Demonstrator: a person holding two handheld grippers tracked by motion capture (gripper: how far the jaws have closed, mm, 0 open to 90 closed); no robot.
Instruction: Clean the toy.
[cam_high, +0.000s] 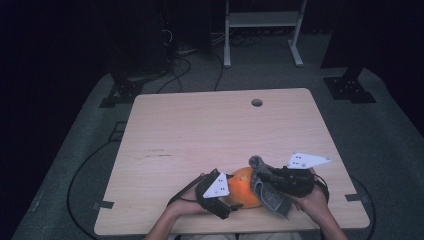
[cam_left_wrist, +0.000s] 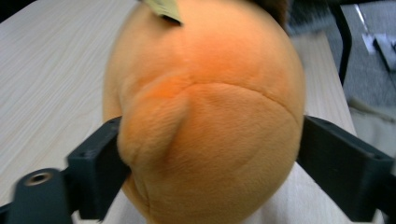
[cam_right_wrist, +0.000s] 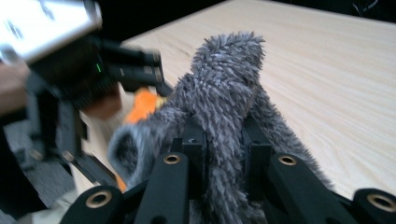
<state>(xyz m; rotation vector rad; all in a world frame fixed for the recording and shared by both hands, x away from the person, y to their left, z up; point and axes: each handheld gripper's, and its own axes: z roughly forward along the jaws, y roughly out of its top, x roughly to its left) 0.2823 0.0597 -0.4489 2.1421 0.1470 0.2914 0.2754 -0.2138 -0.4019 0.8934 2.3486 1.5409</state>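
Note:
A round orange plush toy (cam_high: 243, 186) lies near the table's front edge. My left gripper (cam_high: 231, 196) comes at it from the left. In the left gripper view the plush (cam_left_wrist: 205, 93) bulges between the jaws; both pads touch its sides and the left one dents it. A yellowish tag (cam_left_wrist: 163, 8) sticks out at its top. My right gripper (cam_high: 265, 176) is shut on a grey fuzzy cloth (cam_high: 267, 195) draped over the plush's right side. In the right gripper view the grey cloth (cam_right_wrist: 224, 79) stands up out of the shut jaws, with a patch of orange plush (cam_right_wrist: 144, 105) behind it.
The light wooden table (cam_high: 200, 130) has a small round hole (cam_high: 256, 102) near its far edge. Cables (cam_high: 85, 170) trail on the grey floor to the left. A white frame (cam_high: 262, 30) stands beyond the table.

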